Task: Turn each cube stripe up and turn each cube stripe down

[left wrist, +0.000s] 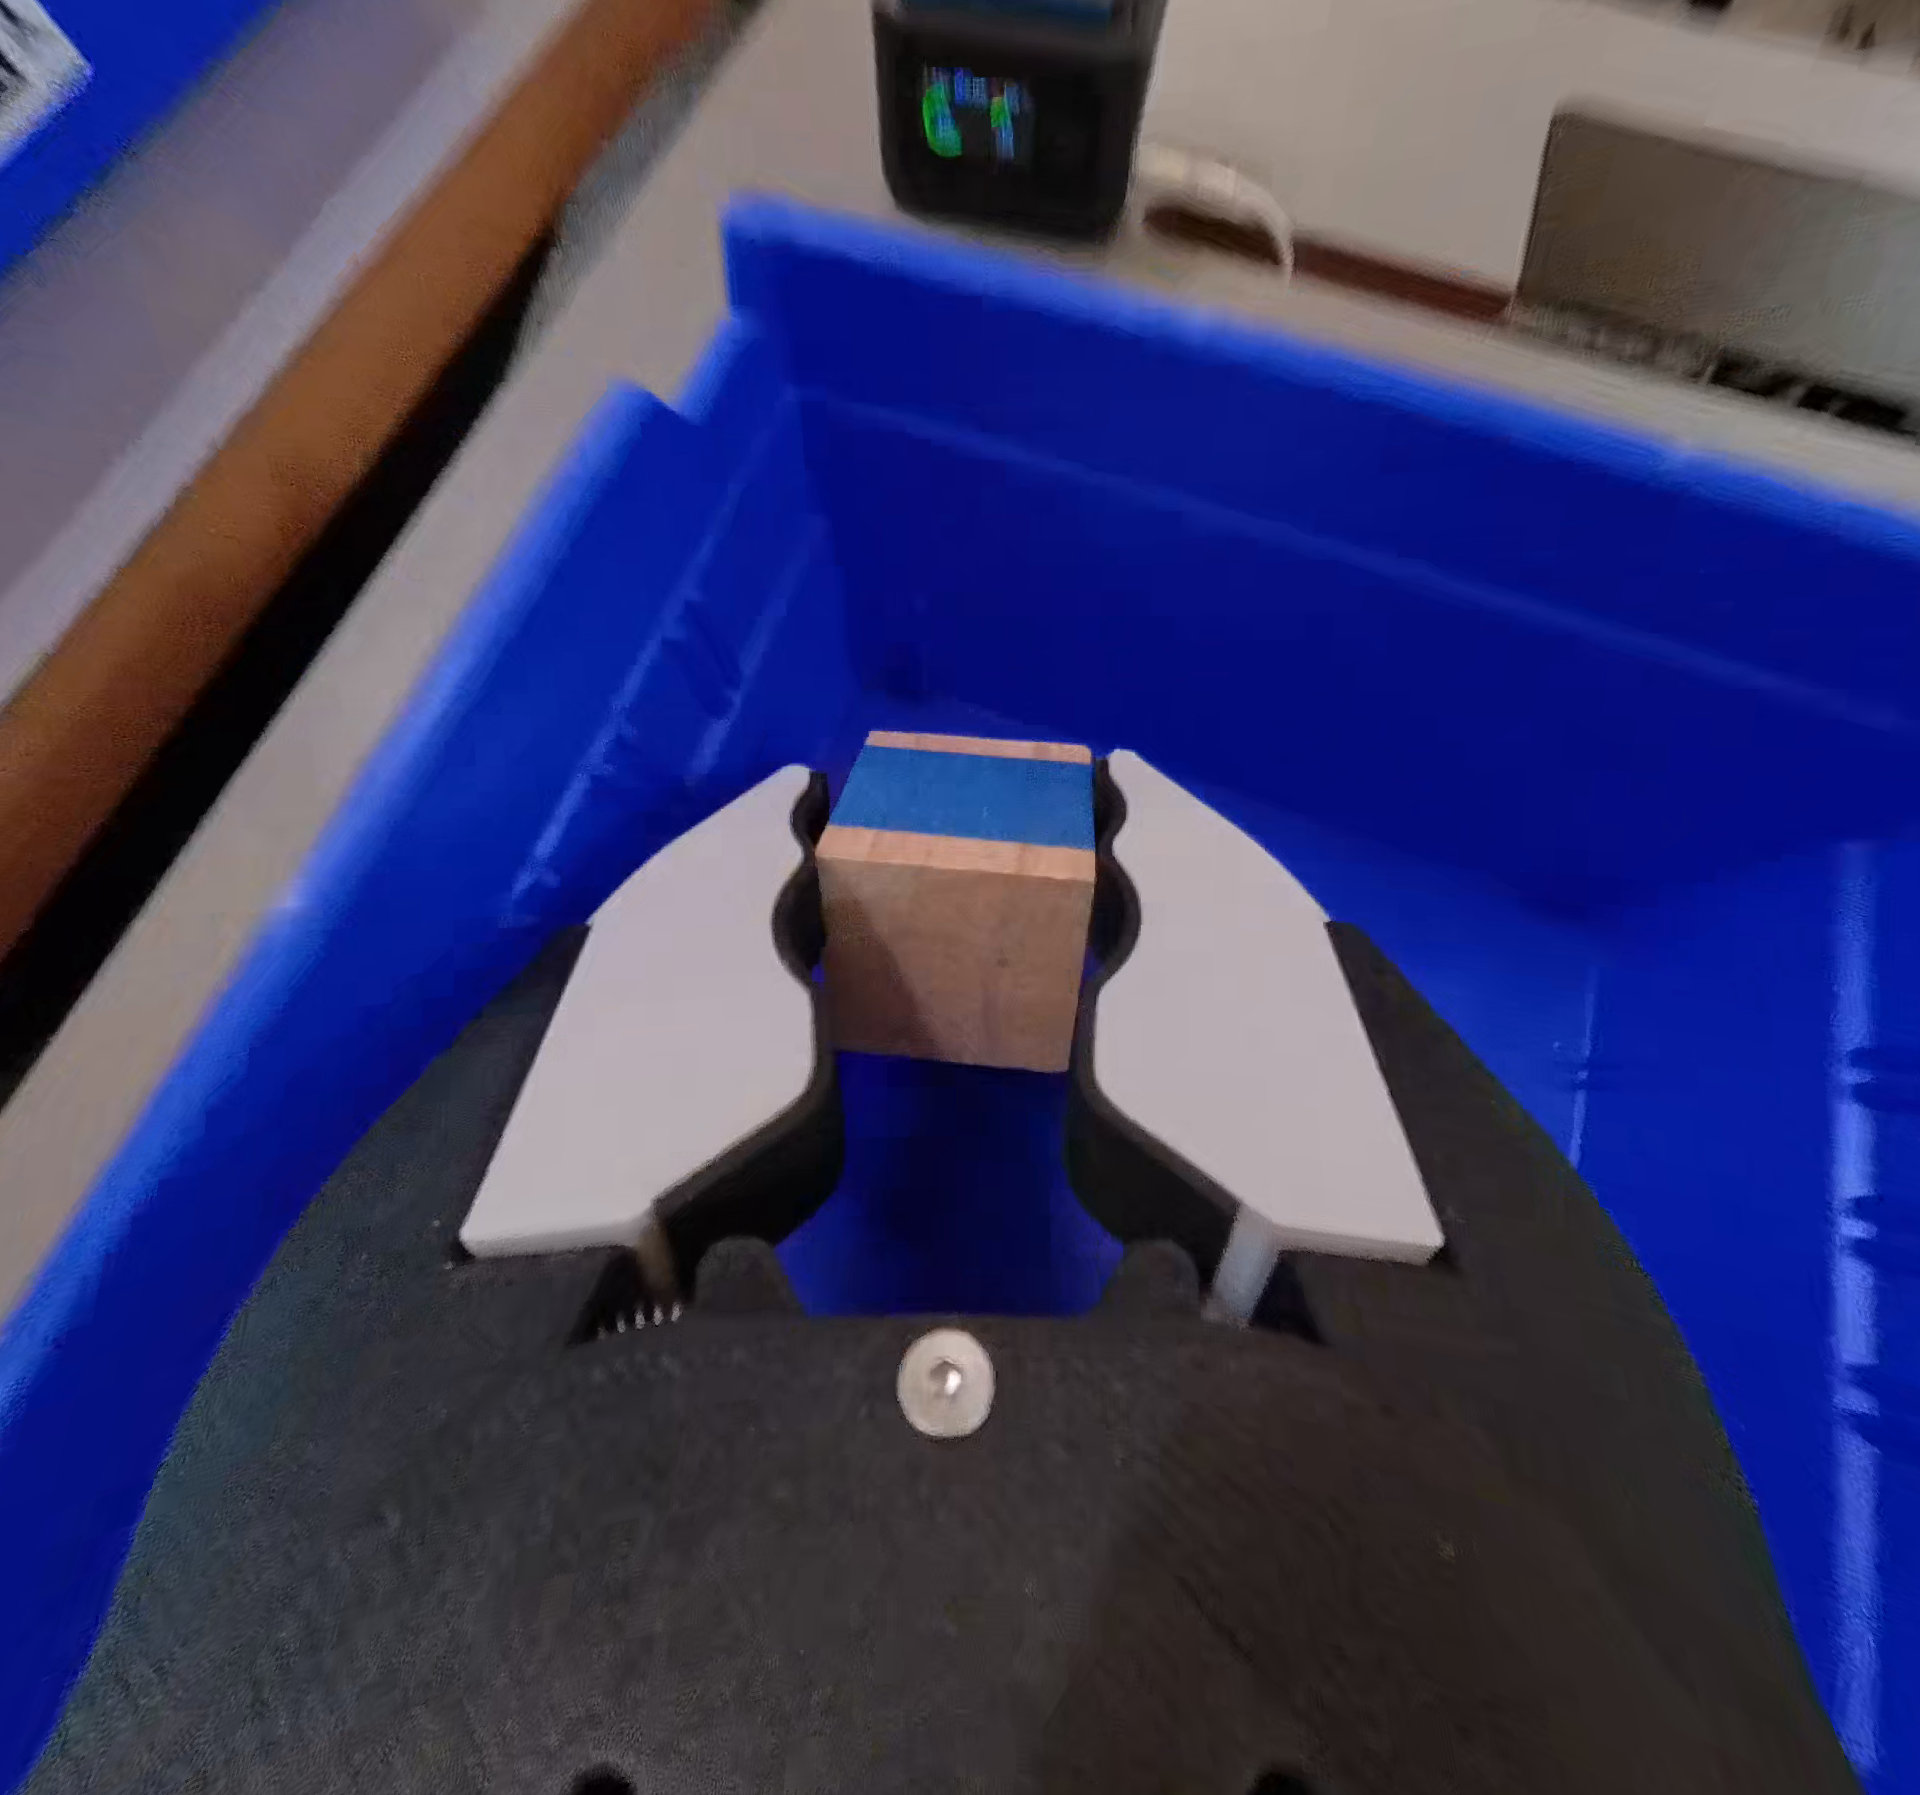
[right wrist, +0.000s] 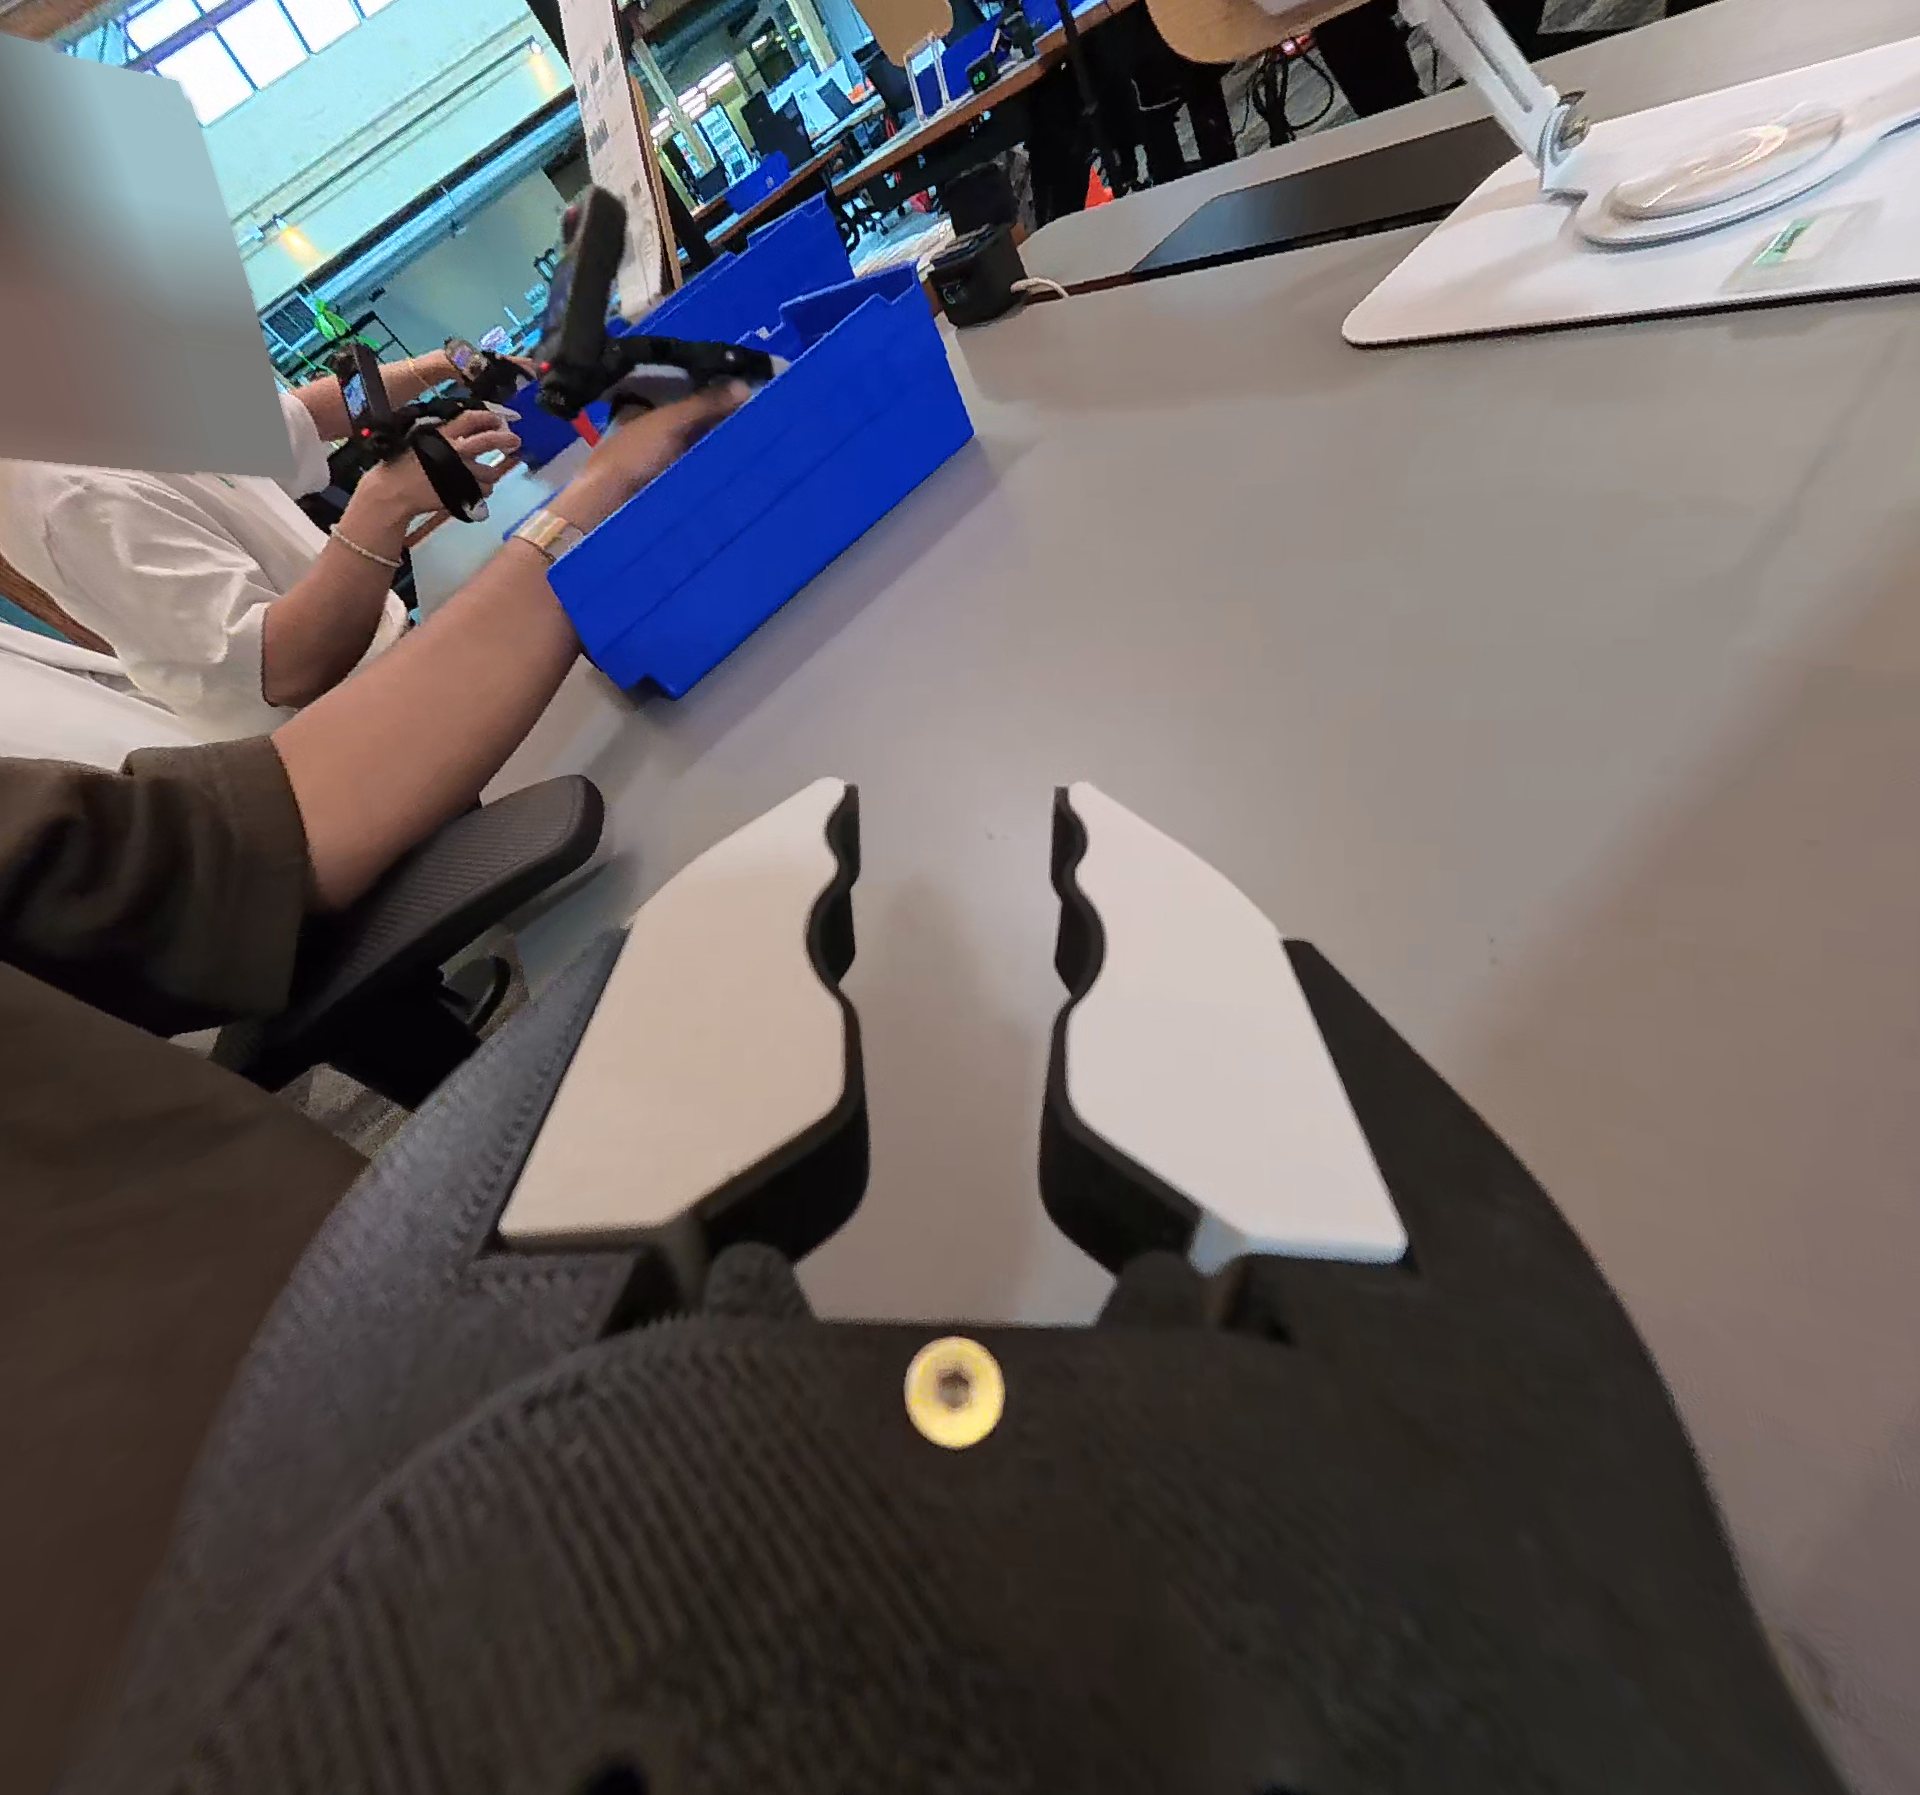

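Left tool [left wrist: 956, 898] grips striped cube [left wrist: 961, 904] near bin corner [left wrist: 831, 540]; right tool [right wrist: 956, 914] released over table [right wrist: 1351, 706]

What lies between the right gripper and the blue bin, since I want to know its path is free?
In the right wrist view, only bare grey table lies between the open right gripper and the blue bin.

Two wrist cameras, one close in, one looking wide

My left camera peers steeply down along my jaws into the blue bin [left wrist: 1351, 540], very near; my right sits low over the grey worktop [right wrist: 1299, 654], facing leftward across it, catching that bin [right wrist: 769, 519] farther off – the shared part
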Demonstrator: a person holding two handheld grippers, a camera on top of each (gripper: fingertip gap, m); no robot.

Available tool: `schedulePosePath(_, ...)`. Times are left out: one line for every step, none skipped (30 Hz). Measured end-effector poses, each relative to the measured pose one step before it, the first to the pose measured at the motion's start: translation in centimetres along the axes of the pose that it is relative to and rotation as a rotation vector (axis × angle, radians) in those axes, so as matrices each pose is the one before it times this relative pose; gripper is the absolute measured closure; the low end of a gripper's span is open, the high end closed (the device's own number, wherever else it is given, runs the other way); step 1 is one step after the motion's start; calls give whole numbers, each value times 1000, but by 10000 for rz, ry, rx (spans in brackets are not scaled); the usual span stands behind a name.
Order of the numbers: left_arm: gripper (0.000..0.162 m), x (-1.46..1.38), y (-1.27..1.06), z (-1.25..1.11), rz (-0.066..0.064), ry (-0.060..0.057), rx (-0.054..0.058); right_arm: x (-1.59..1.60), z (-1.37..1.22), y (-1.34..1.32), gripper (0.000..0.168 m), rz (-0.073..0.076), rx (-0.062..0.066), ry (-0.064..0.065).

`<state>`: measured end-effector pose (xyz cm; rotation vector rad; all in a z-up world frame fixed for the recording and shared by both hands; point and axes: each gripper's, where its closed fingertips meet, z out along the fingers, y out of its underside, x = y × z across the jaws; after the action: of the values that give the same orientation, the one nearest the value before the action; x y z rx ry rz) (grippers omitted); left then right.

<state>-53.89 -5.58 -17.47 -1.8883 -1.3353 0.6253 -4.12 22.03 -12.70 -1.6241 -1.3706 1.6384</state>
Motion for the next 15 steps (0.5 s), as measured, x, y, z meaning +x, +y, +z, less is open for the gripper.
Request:
schedulePosePath(112, -97, -939, -696, -99, -48, 403, -21, 7, -36, 133, -2, 15, -10)
schedulePosePath(112, -21, -876, -638, -30, -46, 325, -36, 46, 47, 133, -19, -26, -17)
schedulePosePath(111, 203, -826, -631, 8, 59, 288, -52, 91, 76, 133, -30, -54, -25)
schedulePosePath(111, 403, -806, -658, 17, 158, 282, -82, 145, 72, 133, -47, -59, -36)
schedulePosePath(112, 526, -825, -695, 17, 202, 313, -104, 199, 37, 133, -62, -53, -49)
schedulePosePath(112, 646, -815, -731, 16, 251, 317, -142, 235, 19, 133, -65, -57, -68)
schedulePosePath(112, 899, -834, -800, -21, 398, 337, -161, 281, 35, 133, -59, -68, -90)
schedulePosePath(112, 1216, -855, -844, -70, 581, 350, -190, 316, 42, 133, -55, -71, -108)
schedulePosePath(113, 1436, -795, -848, -135, 689, 330, -190, 337, 51, 133, -49, -72, -119)
schedulePosePath(113, 1610, -761, -796, -186, 737, 336, -189, 363, 53, 133, -41, -77, -128)
schedulePosePath(114, 1718, -614, -703, -203, 731, 291, -194, 371, 25, 133, -38, -71, -139)
schedulePosePath(114, 1868, -460, -617, -201, 763, 240, -211, 403, -24, 133, -37, -57, -156)
schedulePosePath(114, 1998, -273, -538, -192, 813, 176, -216, 419, -56, 133, -35, -49, -172)
schedulePosePath(114, 2077, -114, -444, -247, 831, 139, -211, 434, -98, 133, -34, -40, -178)
schedulePosePath(114, 2154, 48, -371, -276, 876, 117, -205, 465, -120, 133, -26, -24, -184)
